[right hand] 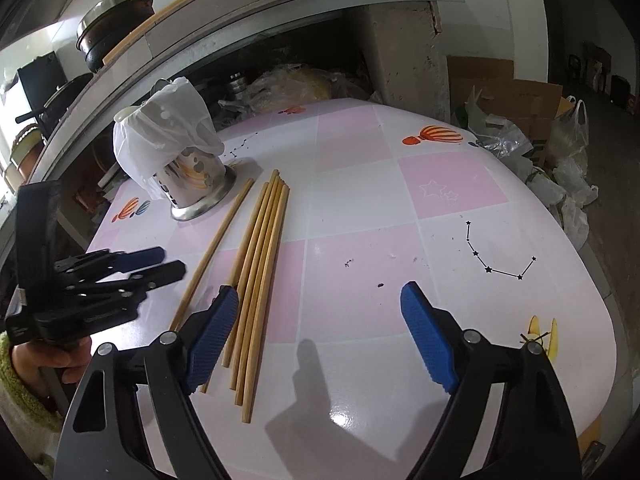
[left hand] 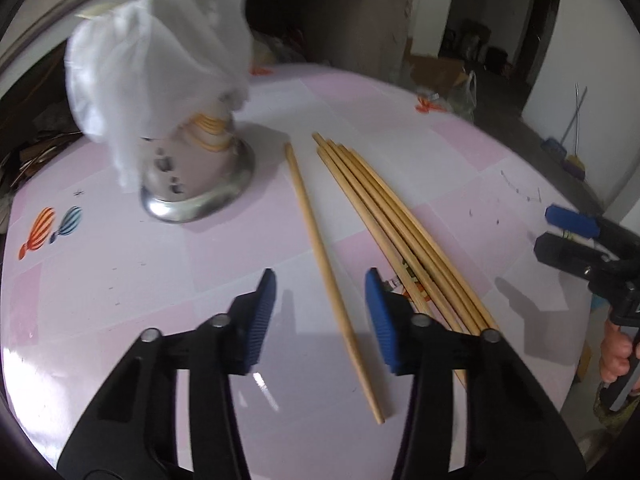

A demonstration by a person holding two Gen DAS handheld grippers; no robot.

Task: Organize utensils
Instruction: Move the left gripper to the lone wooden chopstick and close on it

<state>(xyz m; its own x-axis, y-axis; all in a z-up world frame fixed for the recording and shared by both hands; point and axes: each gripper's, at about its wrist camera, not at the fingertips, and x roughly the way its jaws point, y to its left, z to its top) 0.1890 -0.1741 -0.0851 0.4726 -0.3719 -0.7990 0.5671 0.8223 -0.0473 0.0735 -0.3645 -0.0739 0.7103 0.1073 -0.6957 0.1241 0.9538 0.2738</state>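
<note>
Several wooden chopsticks (left hand: 400, 224) lie bundled on the pink and white table (left hand: 120, 288); one single chopstick (left hand: 320, 248) lies apart to their left. They also show in the right wrist view: the bundle (right hand: 260, 264) and the single chopstick (right hand: 216, 240). A perforated metal utensil holder (left hand: 192, 184) with a white plastic bag (left hand: 160, 64) over its top stands behind them; it also shows in the right wrist view (right hand: 196, 184). My left gripper (left hand: 320, 312) is open, its fingers either side of the single chopstick. My right gripper (right hand: 320, 336) is open and empty, just right of the bundle.
The right gripper also shows at the left wrist view's right edge (left hand: 560, 236), the left gripper in the right wrist view (right hand: 160, 264). Beyond the table are a counter with pots (right hand: 116, 28), plastic bags (right hand: 560, 168) and cardboard boxes (right hand: 520, 96) on the floor.
</note>
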